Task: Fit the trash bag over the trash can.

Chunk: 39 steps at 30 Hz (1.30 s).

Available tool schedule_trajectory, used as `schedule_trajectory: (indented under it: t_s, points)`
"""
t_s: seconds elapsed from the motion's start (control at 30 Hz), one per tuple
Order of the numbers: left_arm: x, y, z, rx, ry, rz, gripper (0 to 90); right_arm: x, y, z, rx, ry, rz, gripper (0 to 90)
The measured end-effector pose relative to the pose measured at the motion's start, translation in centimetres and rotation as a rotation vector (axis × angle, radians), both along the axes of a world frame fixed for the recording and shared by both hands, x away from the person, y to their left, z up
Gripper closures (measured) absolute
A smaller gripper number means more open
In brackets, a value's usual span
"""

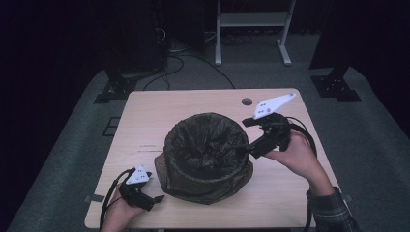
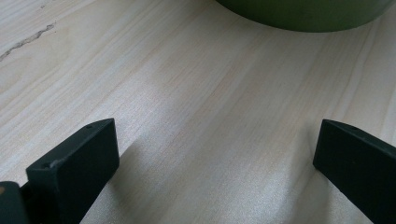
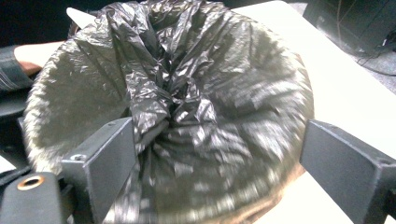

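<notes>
A round bin point(image 1: 208, 166) lined with a crinkled black bag point(image 1: 205, 140) stands in the middle of the wooden table point(image 1: 145, 111). My right gripper point(image 1: 251, 147) hovers at the bin's right rim, tilted down toward the inside. In the right gripper view it point(image 3: 219, 154) is open, with the bag point(image 3: 187, 93) bunched into folds between and beyond the jaws, the left jaw against a fold. My left gripper point(image 1: 157, 199) rests low near the table's front left corner, beside the bin. It point(image 2: 215, 154) is wide open over bare wood, the bin's green wall point(image 2: 303, 14) just ahead.
A small round cable hole point(image 1: 247, 101) sits in the table's far right part. On the floor behind the table are a white frame's legs point(image 1: 251, 19) and dark stands with cables point(image 1: 116, 87). The table's front edge runs just below my left hand point(image 1: 118, 212).
</notes>
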<state>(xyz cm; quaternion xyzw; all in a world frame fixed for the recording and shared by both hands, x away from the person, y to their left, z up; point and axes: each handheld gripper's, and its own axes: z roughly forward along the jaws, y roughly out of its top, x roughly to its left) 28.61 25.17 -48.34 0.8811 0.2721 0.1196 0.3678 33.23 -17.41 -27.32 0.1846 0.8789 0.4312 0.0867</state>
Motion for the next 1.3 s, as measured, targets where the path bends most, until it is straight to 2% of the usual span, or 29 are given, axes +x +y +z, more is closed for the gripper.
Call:
schedule_trajectory:
  t_s: [0.13,0.47,0.73,0.87,1.07,1.13,1.3]
  points:
    - [0.0,0.0,0.0,0.000,0.000,0.000,0.0,-0.6,-2.2,-0.6,0.024,-0.001,-0.031,9.1]
    - [0.0,0.0,0.0,0.003,0.001,0.004,0.0,-2.3,-8.0,-4.3,0.098,0.012,-0.124,9.1]
    - [0.0,-0.1,0.0,0.003,0.002,0.007,0.0,-2.5,-11.6,-8.3,0.088,0.052,-0.230,9.1]
    - [-0.1,-0.1,0.0,0.003,0.002,0.008,0.0,-2.5,-12.4,-10.3,0.070,0.074,-0.270,9.2]
    - [-0.1,-0.1,0.0,0.002,0.002,0.009,0.0,-2.9,-12.4,-12.7,0.042,0.110,-0.314,9.2]
    - [-0.1,-0.1,0.0,0.003,0.002,0.009,0.0,-3.0,-12.4,-13.3,0.036,0.111,-0.325,9.2]
    - [-0.1,-0.1,0.0,0.003,0.002,0.009,0.0,-3.2,-12.2,-15.2,-0.018,0.079,-0.373,9.2]
